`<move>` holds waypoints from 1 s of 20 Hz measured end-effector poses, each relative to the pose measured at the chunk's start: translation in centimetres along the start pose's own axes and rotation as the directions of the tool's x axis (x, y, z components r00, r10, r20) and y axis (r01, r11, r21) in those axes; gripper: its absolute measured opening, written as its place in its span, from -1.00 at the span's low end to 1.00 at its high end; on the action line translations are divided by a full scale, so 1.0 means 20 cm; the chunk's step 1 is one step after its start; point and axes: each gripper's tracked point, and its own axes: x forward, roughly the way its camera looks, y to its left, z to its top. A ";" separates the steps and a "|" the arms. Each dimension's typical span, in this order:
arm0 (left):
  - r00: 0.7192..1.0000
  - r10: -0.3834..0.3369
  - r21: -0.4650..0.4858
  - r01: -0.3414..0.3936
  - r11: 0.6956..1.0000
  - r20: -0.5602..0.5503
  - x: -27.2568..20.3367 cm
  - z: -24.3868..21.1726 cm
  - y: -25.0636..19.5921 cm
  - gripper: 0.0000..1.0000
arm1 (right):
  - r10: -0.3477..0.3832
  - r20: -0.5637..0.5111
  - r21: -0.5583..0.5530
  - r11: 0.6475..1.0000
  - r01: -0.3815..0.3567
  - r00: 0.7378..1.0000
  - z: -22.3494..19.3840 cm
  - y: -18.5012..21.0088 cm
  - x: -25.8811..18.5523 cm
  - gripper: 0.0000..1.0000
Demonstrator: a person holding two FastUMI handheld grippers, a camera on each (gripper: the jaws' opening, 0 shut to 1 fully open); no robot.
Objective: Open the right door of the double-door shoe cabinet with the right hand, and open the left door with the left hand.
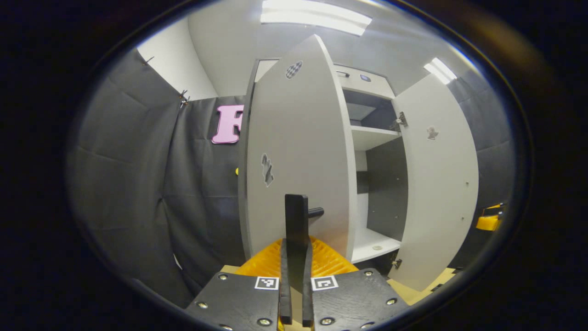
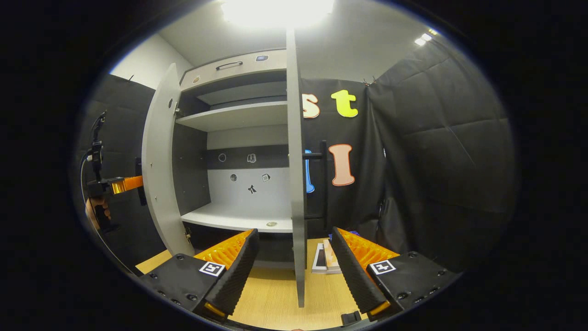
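Note:
The white shoe cabinet [image 2: 239, 119] stands with both doors swung out. In the left gripper view, the left door [image 1: 298, 147] fills the middle, and my left gripper [image 1: 296, 243] is shut on its black bar handle [image 1: 296, 214]. The right door [image 1: 441, 184] hangs open farther right. In the right gripper view, that right door [image 2: 297, 184] shows edge-on between the fingers of my open right gripper [image 2: 294, 234], neither finger pressing on it; its black handle [image 2: 324, 184] sits on the far side. The left gripper [image 2: 124, 184] and a hand [image 2: 94, 211] show beside the left door [image 2: 158, 174].
Bare shelves [image 2: 239, 216] sit inside, with a small round thing [image 2: 272, 224] on the lower one. A drawer with a handle [image 2: 229, 65] tops the cabinet. Flat cards [image 2: 324, 257] lie on the wooden floor [image 2: 275, 285]. Black cloth walls close in on both sides.

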 end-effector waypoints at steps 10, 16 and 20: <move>0.998 0.055 0.012 -0.055 0.998 -0.004 0.00 -0.01 0.06 -0.77 | 0.009 -0.002 -0.019 1.000 -0.009 1.000 -0.02 0.12 0.00 0.96; 0.987 0.160 0.024 -0.160 0.987 -0.024 -0.03 -0.02 0.15 -0.82 | 0.033 -0.020 -0.024 0.999 -0.033 0.999 -0.05 0.23 0.03 0.96; 0.990 0.138 -0.018 -0.138 0.990 -0.013 -0.02 0.00 0.15 -0.96 | 0.040 -0.015 -0.008 0.999 -0.040 0.999 -0.05 0.33 0.05 0.96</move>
